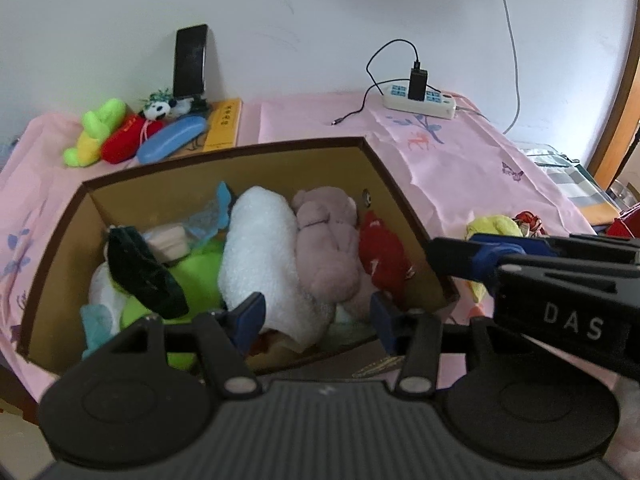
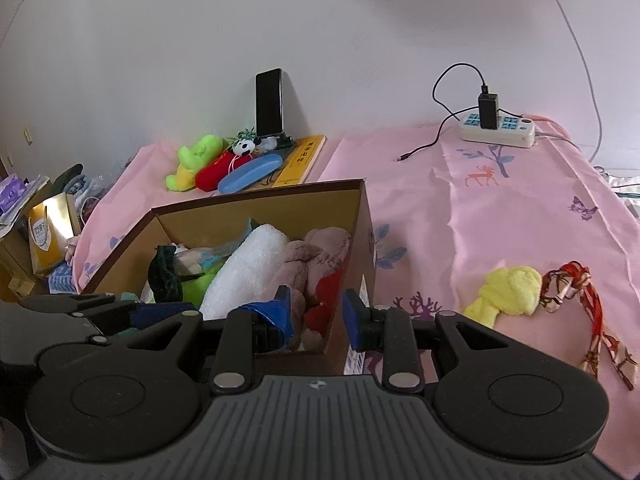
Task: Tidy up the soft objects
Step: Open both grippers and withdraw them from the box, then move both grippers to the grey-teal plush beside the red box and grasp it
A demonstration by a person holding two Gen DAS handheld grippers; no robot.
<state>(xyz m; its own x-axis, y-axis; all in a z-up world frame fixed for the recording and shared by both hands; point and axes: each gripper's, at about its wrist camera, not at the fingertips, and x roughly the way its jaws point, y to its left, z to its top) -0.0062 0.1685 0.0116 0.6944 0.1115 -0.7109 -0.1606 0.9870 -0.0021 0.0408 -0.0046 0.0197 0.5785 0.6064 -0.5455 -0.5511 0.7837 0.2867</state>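
A brown cardboard box [image 1: 240, 146] [image 2: 260, 194] sits on the pink cloth. It holds a white fluffy roll [image 1: 260, 248], a pink plush [image 1: 328, 240], a red toy [image 1: 382, 252], a dark green item [image 1: 144, 272] and a green plush [image 1: 196, 272]. My left gripper [image 1: 318, 316] hangs open over the box's near end, with the ends of the roll and the pink plush between its fingers, unpressed. My right gripper [image 2: 316, 312] straddles the box's right wall, one finger inside, open. A yellow soft toy [image 2: 508, 292] and a red-white ribbon [image 2: 592, 308] lie to the right.
At the back left lie a green-yellow plush [image 2: 192, 164], a red plush with a panda [image 2: 224, 168], a blue case [image 2: 248, 174], a yellow book [image 2: 300, 160] and a phone on a stand [image 2: 269, 100]. A power strip [image 2: 496, 128] with cables sits back right. A gold bag [image 2: 52, 232] stands beyond the table's left edge.
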